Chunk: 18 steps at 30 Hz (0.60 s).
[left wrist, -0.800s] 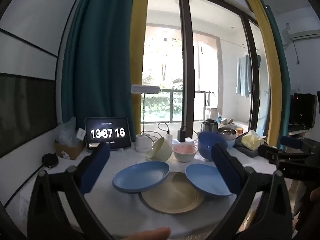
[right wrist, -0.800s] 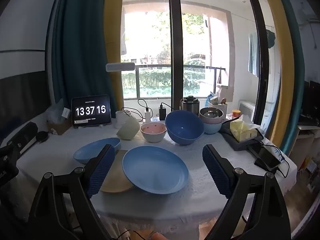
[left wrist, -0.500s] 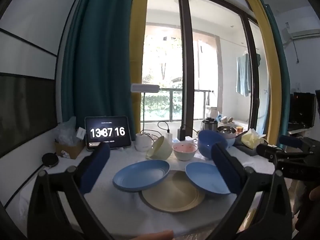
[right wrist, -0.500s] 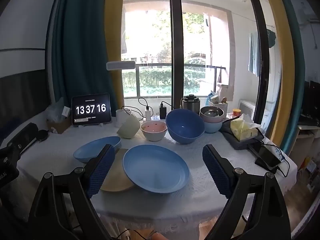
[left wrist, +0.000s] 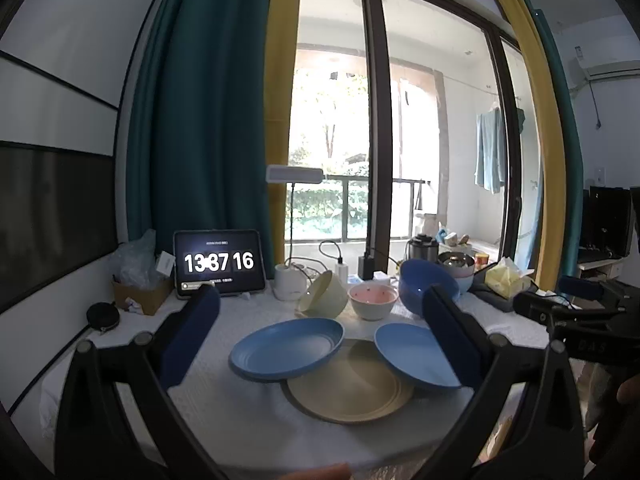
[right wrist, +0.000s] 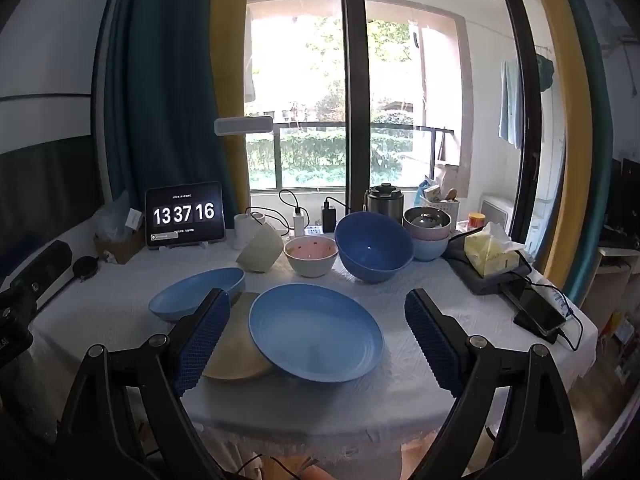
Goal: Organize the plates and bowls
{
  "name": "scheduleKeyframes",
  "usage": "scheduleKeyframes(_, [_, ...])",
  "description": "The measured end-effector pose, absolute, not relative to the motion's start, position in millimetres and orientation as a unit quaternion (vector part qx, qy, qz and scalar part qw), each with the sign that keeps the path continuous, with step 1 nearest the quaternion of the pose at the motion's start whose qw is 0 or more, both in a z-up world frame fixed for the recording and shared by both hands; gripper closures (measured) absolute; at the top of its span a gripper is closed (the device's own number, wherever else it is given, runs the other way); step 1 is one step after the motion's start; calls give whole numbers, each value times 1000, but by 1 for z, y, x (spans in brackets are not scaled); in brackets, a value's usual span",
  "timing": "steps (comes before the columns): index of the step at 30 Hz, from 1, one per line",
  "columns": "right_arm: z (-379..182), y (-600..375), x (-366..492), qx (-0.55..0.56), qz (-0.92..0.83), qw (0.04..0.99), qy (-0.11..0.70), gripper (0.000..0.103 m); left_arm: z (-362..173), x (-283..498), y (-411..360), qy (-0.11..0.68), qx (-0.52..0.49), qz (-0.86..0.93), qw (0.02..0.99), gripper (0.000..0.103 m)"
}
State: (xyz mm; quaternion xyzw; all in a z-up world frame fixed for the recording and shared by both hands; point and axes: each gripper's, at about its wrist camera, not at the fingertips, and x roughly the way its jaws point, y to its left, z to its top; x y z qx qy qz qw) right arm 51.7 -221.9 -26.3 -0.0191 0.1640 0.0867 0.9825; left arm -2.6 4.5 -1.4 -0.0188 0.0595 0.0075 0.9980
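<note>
- The left gripper (left wrist: 320, 326) hung above the near edge of the table (left wrist: 240, 420), its blue-padded fingers (left wrist: 192, 332) spread wide with nothing between them.
- The right gripper (right wrist: 318, 334) hung likewise over its side of the table, fingers (right wrist: 434, 344) wide apart and clear of every dish.
- A cream plate (left wrist: 352, 388) lay flat at the table's middle front.
- A blue plate (left wrist: 288, 348) leaned with one edge on the cream plate's left side, tilted.
- A second blue plate (right wrist: 316, 338) leaned on the cream plate's right side, also tilted; in the right view it sat framed between the open fingers, untouched.
- Behind the plates stood a row of bowls: a cream bowl (right wrist: 262, 250) tipped on its side, a pink bowl (right wrist: 311, 256) upright, and a big blue bowl (right wrist: 374, 250) tilted toward the camera.
- The pink bowl stood between the other two, close to both; whether they touched could not be told.
- Farther right, a metal bowl (right wrist: 427, 218) sat in a stack of a pink and a pale blue one.
- A tablet (right wrist: 185, 214) at the back left showed 13 37 16.
- A lamp (left wrist: 294, 176) stood beside it, with chargers and cables near.
- A tissue pack (right wrist: 490, 254) and a phone (right wrist: 540, 314) lay at the right edge.
- The right gripper's black frame showed at the far right of the left view.
</note>
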Motion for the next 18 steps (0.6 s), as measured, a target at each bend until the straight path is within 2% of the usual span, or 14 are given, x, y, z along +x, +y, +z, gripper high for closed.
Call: scheduleKeyframes(18, [-29,-223,53,-13,84,982,169,11,-4,0,0,65,-12,12,998,1])
